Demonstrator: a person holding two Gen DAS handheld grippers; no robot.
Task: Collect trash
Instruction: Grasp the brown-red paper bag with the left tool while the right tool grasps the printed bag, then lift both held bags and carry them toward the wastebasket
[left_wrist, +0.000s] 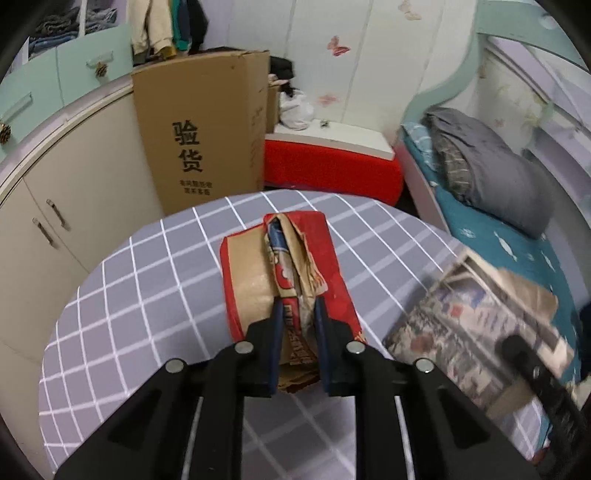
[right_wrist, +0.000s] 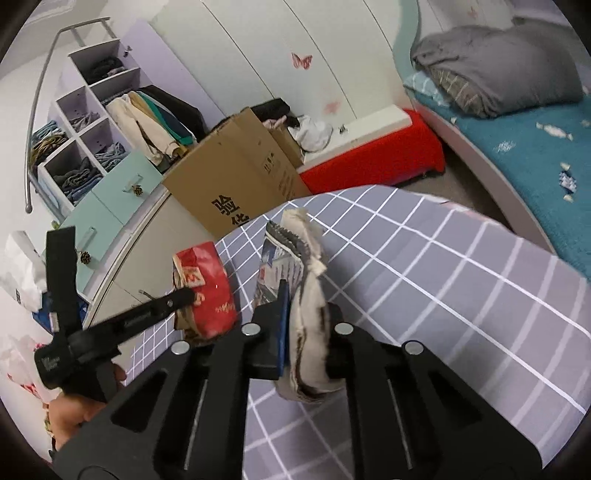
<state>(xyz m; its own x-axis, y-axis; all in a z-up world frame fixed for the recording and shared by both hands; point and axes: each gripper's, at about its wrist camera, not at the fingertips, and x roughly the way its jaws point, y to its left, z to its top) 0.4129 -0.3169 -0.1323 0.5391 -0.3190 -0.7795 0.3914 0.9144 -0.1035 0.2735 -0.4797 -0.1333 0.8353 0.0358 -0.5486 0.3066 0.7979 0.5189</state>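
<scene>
Grey checked table (left_wrist: 147, 288) stands beside cabinets (left_wrist: 66, 192), bed (left_wrist: 491, 236)

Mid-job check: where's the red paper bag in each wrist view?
Left wrist: red paper bag at centre, pinched in the left gripper.
Right wrist: the bag lower left, on the left gripper.
Shared landmark: cardboard box behind the checked table.

A lived-in home bedroom. Upper right: bed (right_wrist: 524, 155) under teal sheet, rumpled grey quilt (right_wrist: 495, 66). Upper left: open wardrobe shelves (right_wrist: 92, 122) of folded clothes, hanging jackets (right_wrist: 155, 122). Centre: butterfly stickers (right_wrist: 301, 60) on white panels, above a cardboard box (right_wrist: 236, 177).
</scene>
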